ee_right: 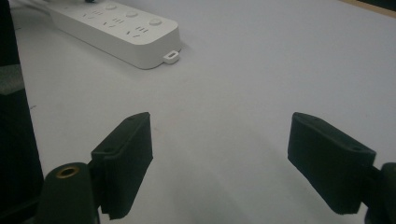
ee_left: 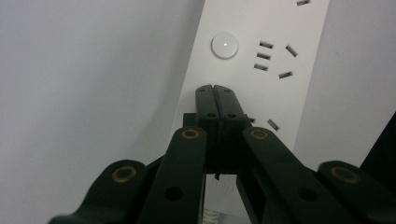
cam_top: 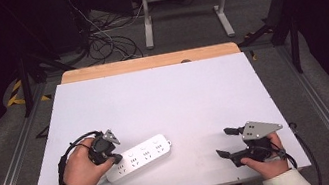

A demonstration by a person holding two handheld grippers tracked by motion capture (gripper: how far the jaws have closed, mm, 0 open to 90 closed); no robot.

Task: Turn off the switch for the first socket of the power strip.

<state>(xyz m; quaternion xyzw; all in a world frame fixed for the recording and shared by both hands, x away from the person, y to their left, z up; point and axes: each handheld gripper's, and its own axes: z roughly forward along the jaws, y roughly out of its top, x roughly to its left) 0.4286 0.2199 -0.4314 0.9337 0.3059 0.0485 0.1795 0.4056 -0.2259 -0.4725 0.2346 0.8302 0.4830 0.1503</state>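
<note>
While its jaws press together, the left hand-held gripper (ee_left: 216, 89) hovers over the power strip (cam_top: 138, 157).

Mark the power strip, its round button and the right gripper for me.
power strip (cam_top: 139, 156), high view, top face.
round button (ee_left: 225, 45), left gripper view, its centre.
right gripper (cam_top: 225, 142), high view, between its open jaws.

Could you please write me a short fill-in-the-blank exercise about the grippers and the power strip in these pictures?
1. The left gripper's jaws are ____, tips over the power strip.
2. The right gripper's jaws are ____, with bare white table between them.
3. The round button ahead of the left gripper is coloured ____.

Missing words: shut; open; white
</note>
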